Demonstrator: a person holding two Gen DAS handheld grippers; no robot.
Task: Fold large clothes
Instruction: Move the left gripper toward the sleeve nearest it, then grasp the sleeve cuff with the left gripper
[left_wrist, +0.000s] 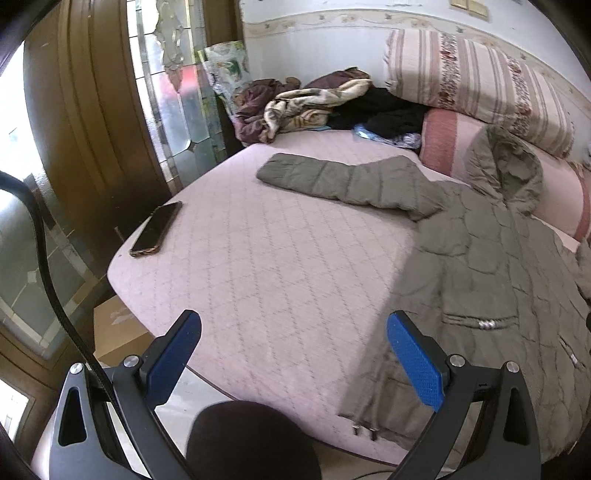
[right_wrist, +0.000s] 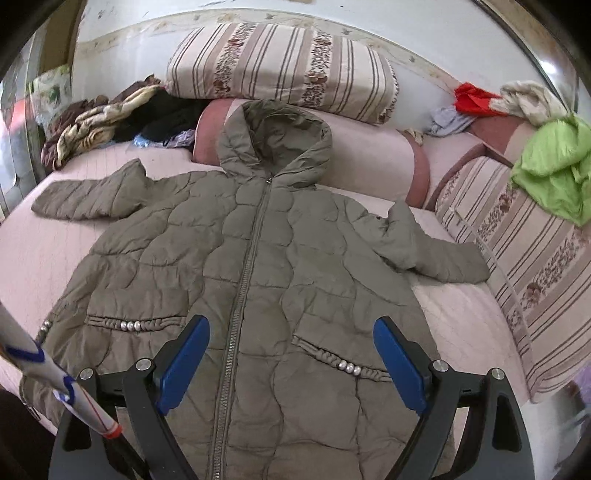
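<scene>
An olive-green quilted hooded coat (right_wrist: 258, 266) lies front up and zipped on the pink bed, hood toward the pillows, both sleeves spread out sideways. My right gripper (right_wrist: 291, 350) hovers over its lower front, jaws wide and open, nothing between the blue pads (right_wrist: 399, 365). My left gripper (left_wrist: 293, 354) is open too, above the bare pink mattress near the bed's front edge, just left of the coat's (left_wrist: 498, 277) lower hem. The coat's left sleeve (left_wrist: 332, 181) stretches across the mattress beyond it.
A phone (left_wrist: 157, 229) lies near the bed's left edge. Crumpled clothes (left_wrist: 295, 107) are piled at the back left, striped pillows (right_wrist: 280, 66) and a pink bolster (right_wrist: 369, 155) at the head, and a green garment (right_wrist: 554, 166) at the right. A cardboard box (left_wrist: 118, 332) sits beside the bed.
</scene>
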